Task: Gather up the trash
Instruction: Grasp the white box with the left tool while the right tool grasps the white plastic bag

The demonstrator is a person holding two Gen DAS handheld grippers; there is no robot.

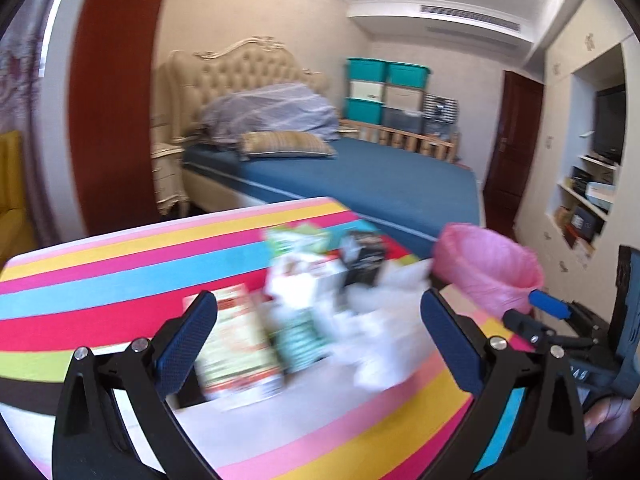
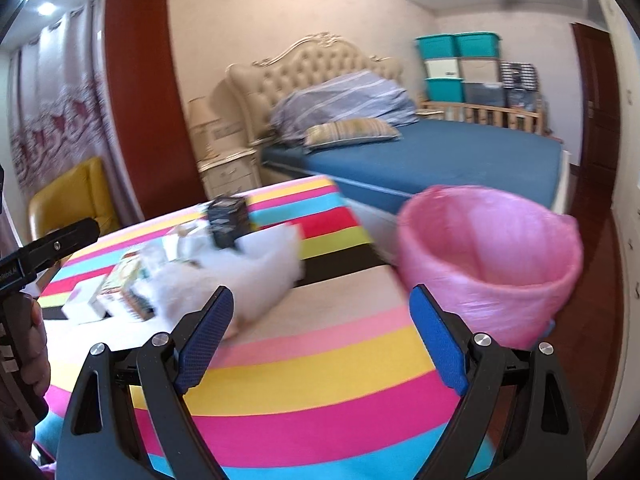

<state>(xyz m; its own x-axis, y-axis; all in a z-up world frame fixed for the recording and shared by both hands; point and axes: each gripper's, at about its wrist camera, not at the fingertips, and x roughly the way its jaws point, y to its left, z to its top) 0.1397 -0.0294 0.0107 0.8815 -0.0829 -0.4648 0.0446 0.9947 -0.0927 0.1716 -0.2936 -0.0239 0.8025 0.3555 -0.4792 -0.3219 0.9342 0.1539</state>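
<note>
The left hand-held gripper (image 1: 318,344) hangs released above the striped table (image 1: 120,280), its blue pads spread wide with nothing between them. Just ahead of it, and partly framed by the pads, lies the trash: a green-and-white carton (image 1: 236,348) nearest the left pad, a teal-printed pack (image 1: 304,340) beside it, crumpled white paper (image 1: 384,328) toward the right pad, and a black box (image 1: 362,258) farther back. All of it is blurred, so labels cannot be read.

The right hand-held gripper (image 2: 322,334) is likewise released and empty. From its view the white paper (image 2: 240,276) sits ahead and to the left, just past its left pad, with the black box (image 2: 228,220) behind and the cartons (image 2: 120,284) trailing off leftward. The pink-lined bin (image 2: 488,264) stands ahead to its right, off the table's far right edge.

So the pile runs roughly left to right across the table, bin at the right end. The carton's long axis points about away from the left hand-held gripper — the pads already straddle its width, so a short push forward and down looks enough. The left one seems nearer the cartons; the right one is nearer the paper and the bin. My guess is collecting has barely started, since the pile looks whole and the visible inside of the bin shows only liner.
</note>
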